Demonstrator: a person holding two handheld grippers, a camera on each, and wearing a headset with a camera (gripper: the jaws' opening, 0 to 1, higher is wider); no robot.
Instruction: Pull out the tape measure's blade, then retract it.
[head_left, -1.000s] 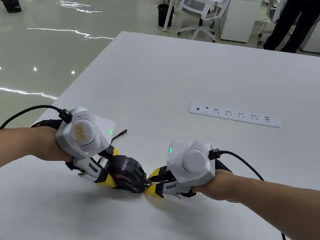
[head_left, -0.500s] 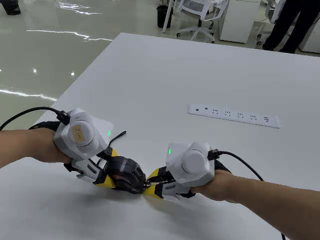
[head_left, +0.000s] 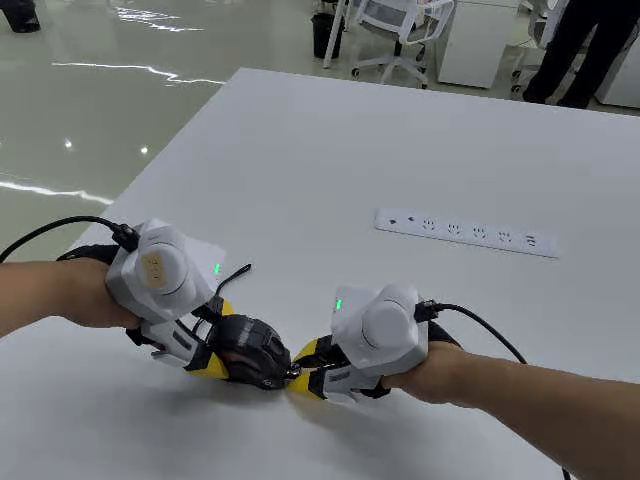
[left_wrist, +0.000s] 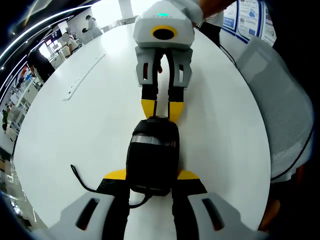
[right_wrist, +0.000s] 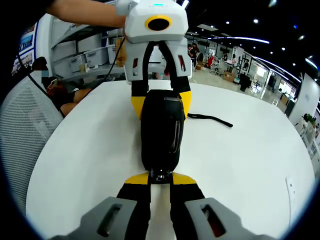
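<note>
While your left gripper (head_left: 218, 338) clamps tape measure (head_left: 250, 350), right gripper (head_left: 298, 368) pinches its hook (right_wrist: 159, 175), table edge (head_left: 150, 165) close left, open tabletop (head_left: 400, 150) ahead.

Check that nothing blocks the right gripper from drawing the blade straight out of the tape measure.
Nothing visible does. The left gripper clamps the tape measure, the right gripper grips its blade end, and the table along the pull is bare. The power strip lies well off that line.
</note>
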